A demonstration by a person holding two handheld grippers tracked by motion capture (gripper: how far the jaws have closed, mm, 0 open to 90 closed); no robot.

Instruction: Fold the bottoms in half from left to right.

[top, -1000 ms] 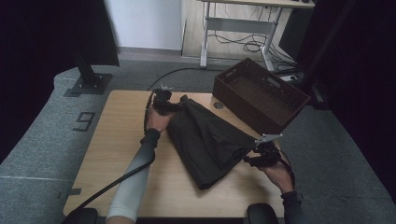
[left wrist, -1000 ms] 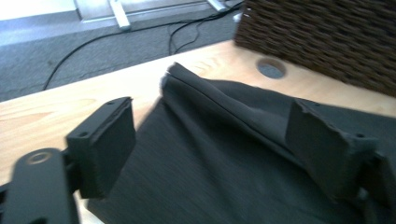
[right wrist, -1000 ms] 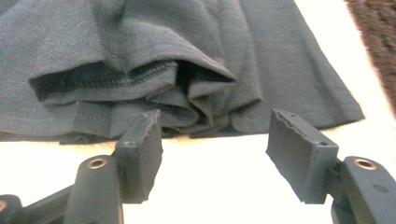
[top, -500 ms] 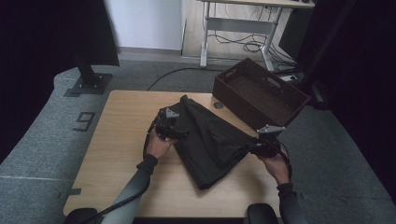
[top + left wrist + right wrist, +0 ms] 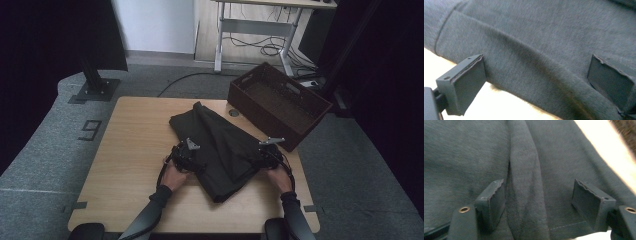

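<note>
A dark grey garment [image 5: 220, 145] lies folded on the wooden table [image 5: 135, 150], running from the far middle to the near right. My left gripper [image 5: 194, 161] is at its near left edge. In the left gripper view its jaws [image 5: 536, 82] stand wide open astride the cloth's [image 5: 544, 50] hem and have just been opening; the pads do not press on it. My right gripper [image 5: 259, 159] is at the garment's near right edge. Its jaws [image 5: 539, 202] have just opened further, with a raised fold [image 5: 524, 182] loose between them.
A dark brown woven basket [image 5: 280, 102] stands on the table's far right corner, close to the garment. A small round grommet [image 5: 234, 113] sits beside it. A desk frame with cables [image 5: 260, 35] stands behind; a stand's base [image 5: 95, 90] rests on the floor at the left.
My left hand came from the garment's far corner toward me, down its left edge. My right hand shifted slightly left, onto the right edge. The garment now lies flatter.
</note>
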